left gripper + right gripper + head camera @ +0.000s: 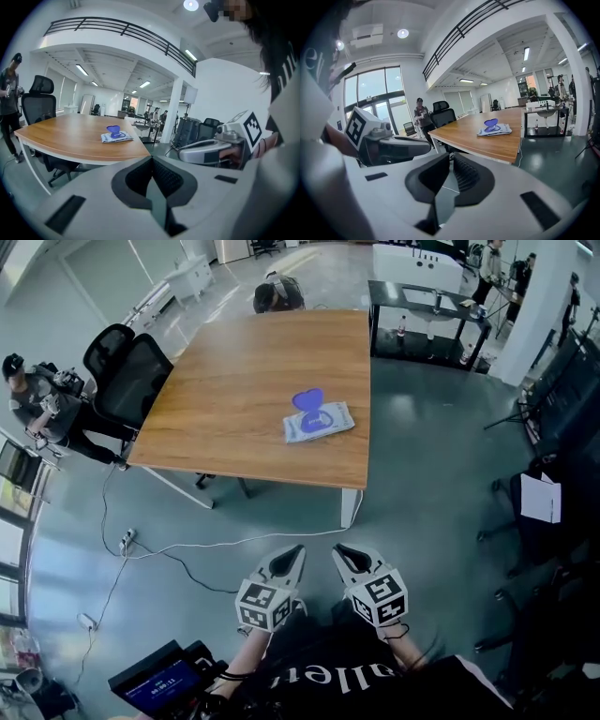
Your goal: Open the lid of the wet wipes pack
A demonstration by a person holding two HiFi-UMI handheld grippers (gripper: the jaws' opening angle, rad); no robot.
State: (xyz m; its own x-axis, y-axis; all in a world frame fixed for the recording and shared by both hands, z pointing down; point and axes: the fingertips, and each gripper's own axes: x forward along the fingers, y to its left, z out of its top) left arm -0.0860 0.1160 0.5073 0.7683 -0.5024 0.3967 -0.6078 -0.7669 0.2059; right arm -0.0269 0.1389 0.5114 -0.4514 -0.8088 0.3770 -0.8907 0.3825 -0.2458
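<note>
The wet wipes pack [321,422] lies flat on the wooden table [234,381], toward its near right part. Its blue lid [307,400] stands up, hinged open. My left gripper [296,551] and right gripper [340,550] hang side by side over the floor, well short of the table's near edge. Both are shut and hold nothing. In the left gripper view the pack [116,136] sits far beyond the shut left gripper [151,160]. In the right gripper view the pack [494,131] and raised lid [491,124] lie far beyond the shut right gripper [450,156].
Two black office chairs [127,381] stand at the table's left side, with a person [37,399] beside them. A white cable [187,549] runs across the floor below the table. A black side table [427,310] stands behind on the right; another chair [539,512] is at far right.
</note>
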